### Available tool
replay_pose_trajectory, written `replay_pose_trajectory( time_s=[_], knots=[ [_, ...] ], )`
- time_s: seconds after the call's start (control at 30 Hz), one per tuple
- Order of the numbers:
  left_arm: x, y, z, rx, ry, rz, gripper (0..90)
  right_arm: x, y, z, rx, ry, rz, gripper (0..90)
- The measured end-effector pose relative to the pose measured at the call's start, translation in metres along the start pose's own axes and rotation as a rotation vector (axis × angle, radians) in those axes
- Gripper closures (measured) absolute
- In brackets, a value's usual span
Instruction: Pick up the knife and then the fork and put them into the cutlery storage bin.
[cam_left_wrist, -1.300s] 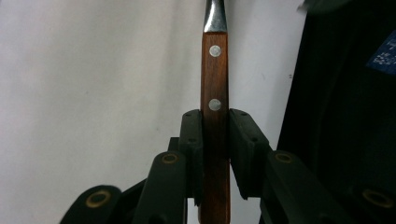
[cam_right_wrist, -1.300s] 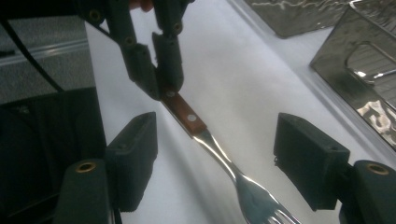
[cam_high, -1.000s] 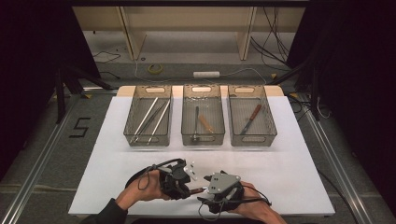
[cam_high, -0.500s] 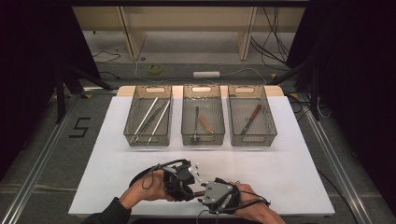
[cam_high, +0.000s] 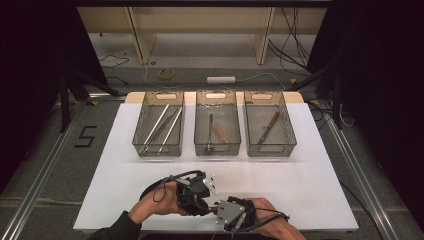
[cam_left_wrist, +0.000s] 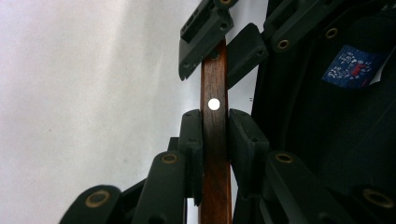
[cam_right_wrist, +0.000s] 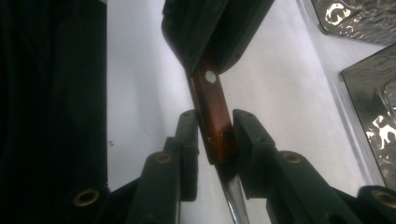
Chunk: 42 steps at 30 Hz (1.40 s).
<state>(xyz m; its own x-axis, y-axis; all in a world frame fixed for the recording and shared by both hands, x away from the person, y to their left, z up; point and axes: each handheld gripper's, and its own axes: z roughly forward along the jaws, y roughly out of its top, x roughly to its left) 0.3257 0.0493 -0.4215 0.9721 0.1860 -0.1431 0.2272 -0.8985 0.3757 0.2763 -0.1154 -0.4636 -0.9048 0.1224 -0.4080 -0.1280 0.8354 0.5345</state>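
Step in hand, as judged: a handover of a wood-handled utensil (cam_left_wrist: 214, 140) between the 2 grippers, low over the near edge of the white bench (cam_high: 310, 165); the left gripper (cam_left_wrist: 214, 128) pinches the brown handle between its pads, jaws pressed flat on both sides of the wood; the right gripper (cam_right_wrist: 214, 133) faces it from the other end and its jaws have just been closing around the same handle, near the rivet where the metal shank begins; in the right gripper view the right-hand pad looks to touch the wood while a thin gap shows on the left, so a full pinch there is not yet certain; in the high view the 2 grippers meet nose to nose, left gripper (cam_high: 197, 192) and right gripper (cam_high: 227, 212), with the utensil bridged between them and held off the bench surface; beyond stand 3 mesh trays: left tray (cam_high: 145, 145) with long metal pieces, middle tray (cam_high: 200, 145) with a short wooden-handled tool, right tray (cam_high: 290, 145) with a similar brown-handled piece; next move, as judged: the right gripper needs to finish seating squarely on the handle before the left one lets go, else the utensil may pivot or drop; after that, likely a carry toward 1 of the trays; which tray cannot be told.
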Motion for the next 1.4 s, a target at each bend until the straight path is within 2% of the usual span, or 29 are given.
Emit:
replay_pose_trajectory(
  time_s=[0.1, 0.17, 0.23, 0.33, 0.4, 0.47, 0.5, 0.63, 0.73, 0.8, 1.0, 1.23, 1.4],
  knots=[
    [0.0, 0.0, 0.0, -0.007, -0.009, 0.0, 74.9, 0.002, -0.001, 0.0, -0.005, -0.007, -0.033, 75.4],
    [0.0, 0.0, -0.001, -0.01, -0.011, 0.002, 74.6, 0.003, -0.001, -0.001, 0.013, 0.014, -0.068, 77.0],
    [0.001, 0.0, -0.002, -0.018, -0.015, -0.001, 74.2, 0.005, -0.001, 0.001, 0.02, 0.006, -0.086, 77.9],
    [0.001, -0.001, -0.003, -0.052, -0.012, -0.005, 72.8, 0.005, -0.001, -0.001, 0.015, 0.011, -0.086, 78.0],
    [0.002, -0.002, -0.004, -0.054, -0.006, -0.008, 67.3, 0.004, -0.002, -0.002, 0.017, 0.006, -0.082, 78.0],
    [0.003, -0.004, -0.006, -0.07, 0.007, -0.012, 57.0, 0.003, -0.004, -0.003, 0.021, 0.001, -0.087, 78.0],
    [0.004, -0.004, -0.008, -0.081, 0.014, -0.018, 50.9, 0.002, -0.004, -0.003, 0.021, 0.003, -0.078, 78.0],
    [0.007, -0.008, -0.014, -0.136, 0.054, -0.05, 36.5, 0.0, -0.008, -0.004, 0.028, -0.007, -0.063, 78.0],
    [0.009, -0.011, -0.018, -0.21, 0.081, -0.078, 29.7, -0.004, -0.011, -0.005, 0.024, -0.018, -0.057, 78.0],
    [0.011, -0.014, -0.022, -0.24, 0.12, -0.078, 26.8, -0.006, -0.012, -0.006, 0.021, -0.029, -0.038, 78.0],
    [0.013, -0.022, -0.031, -0.345, 0.166, -0.114, 23.4, -0.014, -0.018, -0.01, 0.019, -0.047, -0.01, 78.0],
    [0.017, -0.034, -0.035, -0.402, 0.199, -0.15, 20.6, -0.022, -0.023, -0.015, 0.013, -0.069, 0.018, 78.0],
    [0.019, -0.046, -0.036, -0.465, 0.217, -0.186, 19.6, -0.027, -0.026, -0.018, 0.011, -0.077, 0.042, 78.0]
  ],
)
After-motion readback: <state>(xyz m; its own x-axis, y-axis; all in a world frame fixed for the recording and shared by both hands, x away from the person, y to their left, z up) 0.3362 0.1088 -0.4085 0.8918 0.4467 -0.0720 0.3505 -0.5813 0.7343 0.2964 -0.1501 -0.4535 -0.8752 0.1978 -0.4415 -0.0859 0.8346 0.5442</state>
